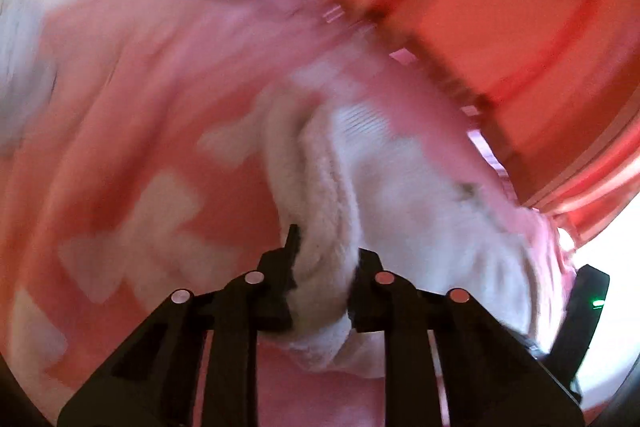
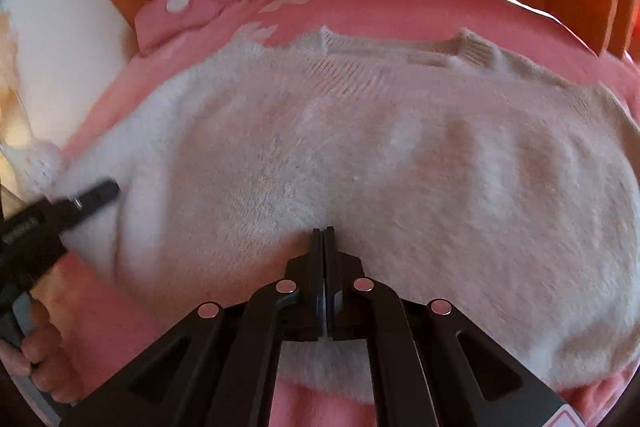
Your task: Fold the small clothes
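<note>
Between both grippers: white garment (image 2: 360,155) mid-fold.
Left gripper (image 1: 322,287) and right gripper (image 2: 323,239) each clamp jaws on one edge, keeping the fabric taut.

You see a fluffy white garment (image 2: 360,155) stretched across the frame's centre, over pink cloth with white patches (image 1: 132,131).

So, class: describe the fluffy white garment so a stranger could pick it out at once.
Start at the pink patterned cloth spread across the surface. On it lies the white garment, gripped by the left gripper and the right gripper. Unlike the smooth pink fabric around it, it is fuzzy, with a ribbed edge.
</note>
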Tool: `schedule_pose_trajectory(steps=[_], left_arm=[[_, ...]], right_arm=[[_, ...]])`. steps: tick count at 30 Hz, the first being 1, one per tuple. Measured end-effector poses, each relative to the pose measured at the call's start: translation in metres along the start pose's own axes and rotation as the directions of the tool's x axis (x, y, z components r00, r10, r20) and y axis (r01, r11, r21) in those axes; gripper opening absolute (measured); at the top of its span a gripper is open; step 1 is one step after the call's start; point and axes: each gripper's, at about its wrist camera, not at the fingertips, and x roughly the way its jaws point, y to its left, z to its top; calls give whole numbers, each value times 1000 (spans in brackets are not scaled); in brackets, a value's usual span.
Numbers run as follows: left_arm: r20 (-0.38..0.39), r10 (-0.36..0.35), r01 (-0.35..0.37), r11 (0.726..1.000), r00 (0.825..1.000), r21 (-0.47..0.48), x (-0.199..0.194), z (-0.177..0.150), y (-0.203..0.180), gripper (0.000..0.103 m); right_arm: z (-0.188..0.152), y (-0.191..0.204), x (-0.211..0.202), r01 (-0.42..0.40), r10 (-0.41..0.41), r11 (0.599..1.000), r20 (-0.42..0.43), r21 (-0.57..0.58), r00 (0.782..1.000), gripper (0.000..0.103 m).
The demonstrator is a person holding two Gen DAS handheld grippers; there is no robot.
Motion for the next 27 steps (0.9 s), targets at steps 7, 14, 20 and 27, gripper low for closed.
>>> schedule_pose_trajectory(steps=[7,14,20,27], left_arm=[[71,-270,237,923,960,304,-47,2,-167,11],[-217,-348,409,811,912,419,26,-100,-300,11],[-305,-216,348,793,928,500,90,-188,-299,17],[-122,-224,255,802,967,540,10,-156,-245,81]], right_arm=[[-32,-109,-108,-12,-26,971,155,238,988,8],[-80,-195,-158,65,-149,917,187,394,971,11],[-97,-227,-166,47,-136,893,168,449,976,11],[-87,-236,-165,-129,27,887,228,444,973,46]])
